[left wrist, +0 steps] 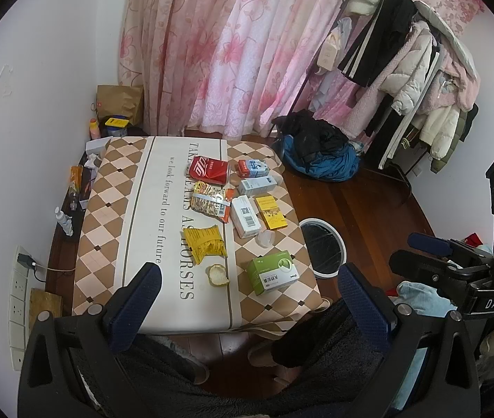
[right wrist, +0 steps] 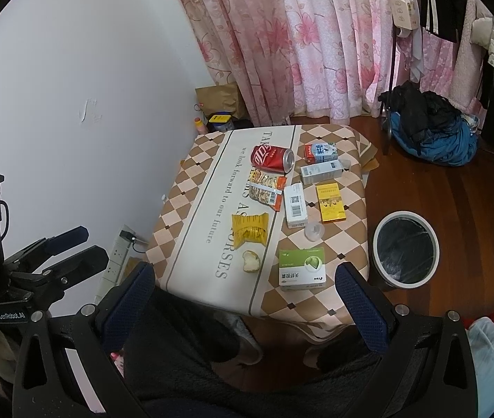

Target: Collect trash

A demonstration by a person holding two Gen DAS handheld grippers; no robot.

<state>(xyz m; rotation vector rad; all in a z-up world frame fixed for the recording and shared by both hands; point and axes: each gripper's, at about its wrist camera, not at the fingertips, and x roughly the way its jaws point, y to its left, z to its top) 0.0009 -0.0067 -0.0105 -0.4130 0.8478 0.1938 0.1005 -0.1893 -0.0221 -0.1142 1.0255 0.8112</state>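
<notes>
A low table with a checkered cloth (left wrist: 107, 230) (right wrist: 316, 299) carries trash: a red cola can (left wrist: 209, 169) (right wrist: 272, 158) on its side, a snack packet (left wrist: 212, 201) (right wrist: 264, 190), a yellow crumpled wrapper (left wrist: 205, 246) (right wrist: 249, 231), a bitten bread piece (left wrist: 217, 275) (right wrist: 250, 261), a green box (left wrist: 272, 273) (right wrist: 302, 269), white and yellow boxes (left wrist: 245, 216) (right wrist: 331, 202) and a small clear cup (left wrist: 266, 237) (right wrist: 313, 231). A white-rimmed bin (left wrist: 323, 247) (right wrist: 406, 248) with a black liner stands right of the table. My left gripper (left wrist: 248, 287) and right gripper (right wrist: 243, 289) are open and empty, held above the table's near edge.
Pink floral curtains hang behind. A clothes rack (left wrist: 403, 69) and a blue and black clothes pile (left wrist: 320, 149) (right wrist: 431, 129) are at the right. A paper bag (left wrist: 119, 102) and bottles sit at the far left corner. A power strip (left wrist: 20, 296) lies by the left wall.
</notes>
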